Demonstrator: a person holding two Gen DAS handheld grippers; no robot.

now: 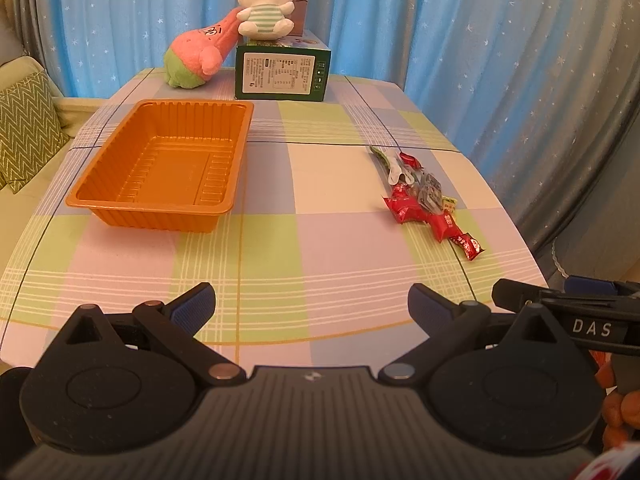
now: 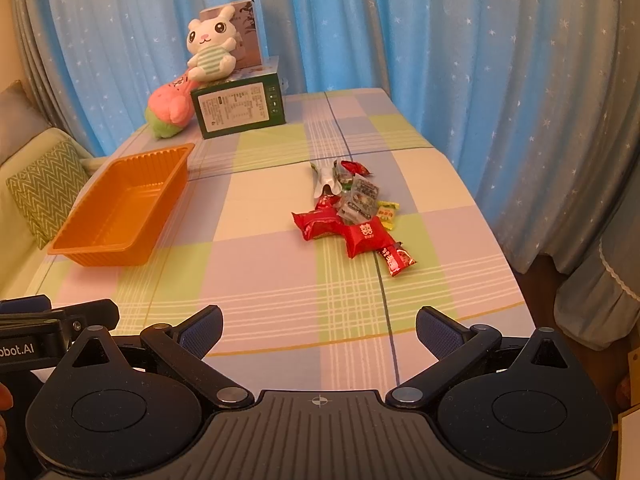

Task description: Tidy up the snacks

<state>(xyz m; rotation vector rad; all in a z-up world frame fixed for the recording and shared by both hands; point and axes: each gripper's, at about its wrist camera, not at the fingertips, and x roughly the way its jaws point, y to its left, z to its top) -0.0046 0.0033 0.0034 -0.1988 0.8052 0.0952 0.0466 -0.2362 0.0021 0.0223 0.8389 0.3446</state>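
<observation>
An empty orange plastic tray [image 1: 120,204] [image 2: 72,246] sits on the left part of the checked tablecloth. A pile of wrapped snacks [image 1: 424,200] [image 2: 354,216], mostly red packets with some clear, green and yellow ones, lies on the right part. My left gripper [image 1: 312,304] hangs open over the near edge of the table, well short of the tray, with nothing between its fingers. My right gripper [image 2: 319,330] is open too, over the near edge in front of the snack pile, and holds nothing.
At the far end stand a green box [image 1: 282,72] [image 2: 240,110], a white rabbit plush [image 1: 266,4] [image 2: 210,46] on top of it, and a pink and green plush [image 1: 196,60] [image 2: 170,110] beside it. Blue curtains hang behind. A sofa with a zigzag cushion [image 1: 24,128] is at left.
</observation>
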